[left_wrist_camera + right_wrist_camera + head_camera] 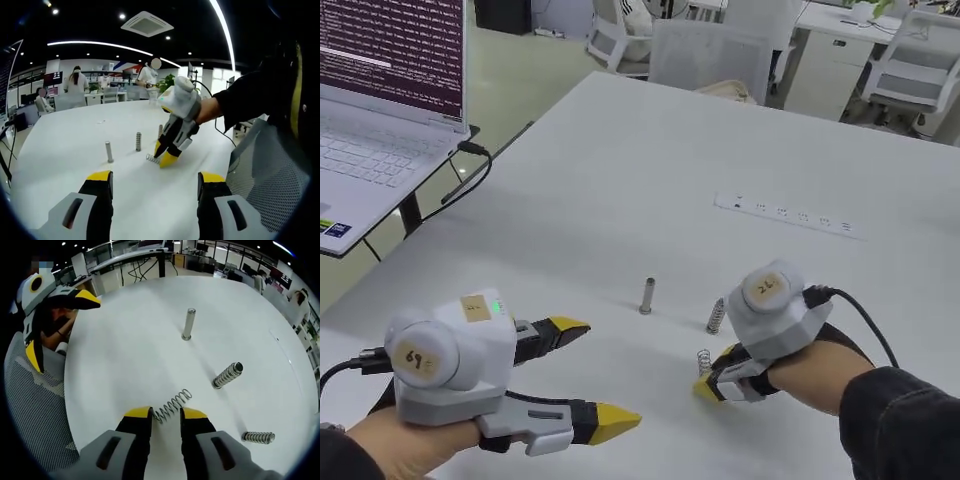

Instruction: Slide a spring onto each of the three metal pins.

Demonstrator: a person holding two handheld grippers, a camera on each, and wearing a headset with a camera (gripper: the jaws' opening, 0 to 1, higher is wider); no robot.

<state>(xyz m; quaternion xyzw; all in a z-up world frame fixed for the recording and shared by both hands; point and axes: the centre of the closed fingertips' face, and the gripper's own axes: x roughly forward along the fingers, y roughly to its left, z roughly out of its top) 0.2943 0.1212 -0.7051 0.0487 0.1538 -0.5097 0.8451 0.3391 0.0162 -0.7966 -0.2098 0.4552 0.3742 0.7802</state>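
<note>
Right gripper view: the right gripper (165, 419) straddles the near end of a loose silver coil spring (172, 406) lying on the white table (125, 350); I cannot tell whether it pinches. Beyond stand a spring-sleeved metal pin (227, 375), then a bare steel pin (188, 324). The left gripper (156, 176) gapes empty.

A bare silver metal pin (188, 324) stands upright on the white tabletop (620, 170). Near it, a second pin (227, 375) stands sheathed in a coiled steel spring. A loose wire spring (172, 406) lies flat close by, and another spring (258, 437) lies farther off.
</note>
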